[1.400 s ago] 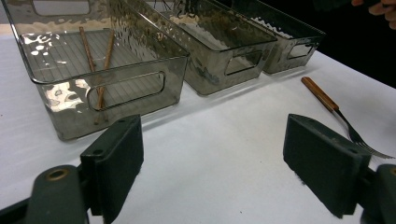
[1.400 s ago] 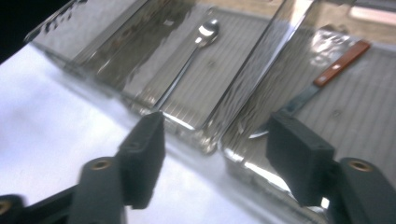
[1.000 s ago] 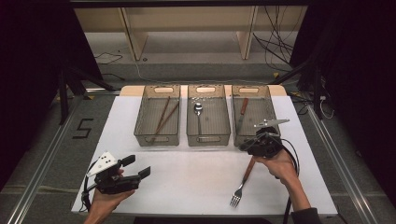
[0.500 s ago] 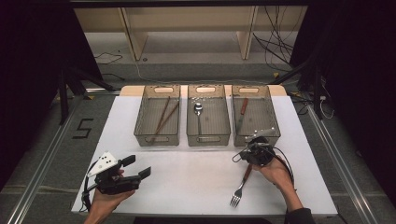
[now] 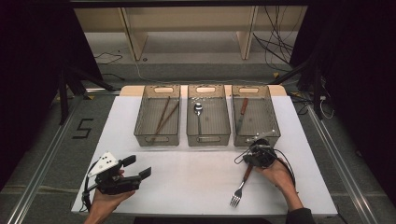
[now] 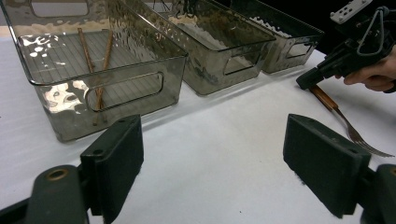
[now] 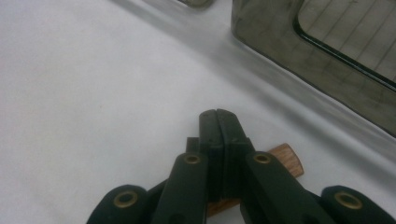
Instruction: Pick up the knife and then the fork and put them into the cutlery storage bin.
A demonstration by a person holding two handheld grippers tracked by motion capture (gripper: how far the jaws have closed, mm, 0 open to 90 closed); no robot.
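— Where's the wooden-handled steel fork [image 5: 242, 183]?

— On the white table [image 5: 187, 182], under my right claw [image 7: 218, 122], clamped on its handle end; tines point back toward me. Far bin [image 5: 255, 121] lies straight ahead. Left claw [image 6: 212, 158] gapes, idle.

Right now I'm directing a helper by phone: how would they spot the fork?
Find the white table with three grey bins. In front of the rightmost bin lies the fork, tines toward the near edge. It alone lies outside the bins, its wooden handle under the right gripper.
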